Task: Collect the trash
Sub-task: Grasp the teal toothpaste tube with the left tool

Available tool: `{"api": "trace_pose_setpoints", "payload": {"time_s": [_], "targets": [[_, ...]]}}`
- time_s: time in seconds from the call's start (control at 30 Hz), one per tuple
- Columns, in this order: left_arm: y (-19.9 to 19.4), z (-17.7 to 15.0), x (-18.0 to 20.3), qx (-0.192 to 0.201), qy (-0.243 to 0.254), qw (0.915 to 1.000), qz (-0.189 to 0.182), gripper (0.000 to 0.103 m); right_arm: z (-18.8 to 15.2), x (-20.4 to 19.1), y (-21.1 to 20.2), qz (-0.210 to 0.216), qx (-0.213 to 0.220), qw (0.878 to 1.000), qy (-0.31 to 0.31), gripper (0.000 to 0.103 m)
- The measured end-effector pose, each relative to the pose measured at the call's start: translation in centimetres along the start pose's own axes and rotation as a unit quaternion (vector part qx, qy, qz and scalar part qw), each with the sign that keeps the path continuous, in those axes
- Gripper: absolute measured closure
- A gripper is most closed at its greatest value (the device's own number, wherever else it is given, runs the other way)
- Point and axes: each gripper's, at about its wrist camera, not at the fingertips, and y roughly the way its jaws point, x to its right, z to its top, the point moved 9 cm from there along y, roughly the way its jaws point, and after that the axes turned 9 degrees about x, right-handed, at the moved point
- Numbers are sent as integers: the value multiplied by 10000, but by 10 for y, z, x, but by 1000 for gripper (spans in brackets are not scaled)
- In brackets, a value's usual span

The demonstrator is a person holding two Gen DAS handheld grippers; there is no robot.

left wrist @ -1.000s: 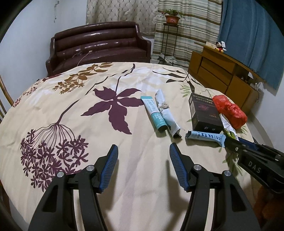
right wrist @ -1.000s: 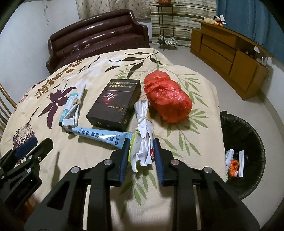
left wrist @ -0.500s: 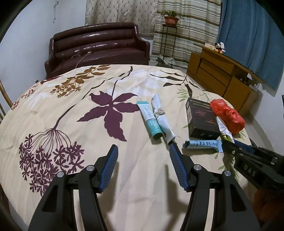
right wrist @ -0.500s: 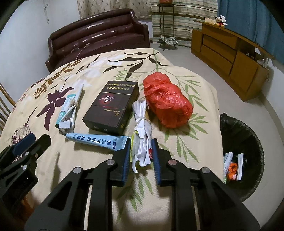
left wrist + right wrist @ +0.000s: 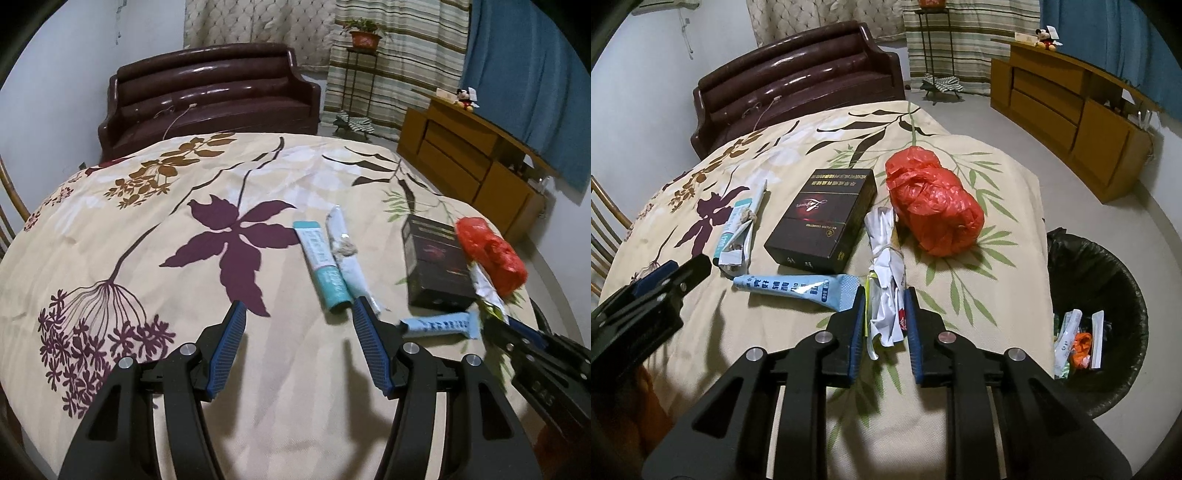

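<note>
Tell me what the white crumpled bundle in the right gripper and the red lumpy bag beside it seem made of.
The white crumpled bundle, pinched in the right gripper, looks like matte paper: sharp creases, printed scraps, a thin string tied round its middle. The red lumpy bag looks like thin glossy plastic film: fine wrinkles, shiny highlights, slightly translucent folds. What it holds is hidden.

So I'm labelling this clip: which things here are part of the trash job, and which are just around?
Job:
- paper bundle, clamped in right gripper
- blue tube
- teal tube
- tied wrapper
- black box
- red bag
- bin
- left gripper, open, empty

Around:
- sofa
- cabinet
- plant stand
- chair
</note>
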Motion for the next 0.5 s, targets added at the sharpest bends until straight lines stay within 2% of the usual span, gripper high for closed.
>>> {"api": "trace_pose_setpoints", "payload": {"time_s": [0.33, 0.5], "targets": [[21, 6, 3, -180, 101, 9998, 31, 44, 0, 0, 1, 18, 1, 10000, 4, 83], [23, 1, -9, -318, 98, 9994, 125, 44, 1, -1, 1, 36, -1, 10000, 6, 83]]}}
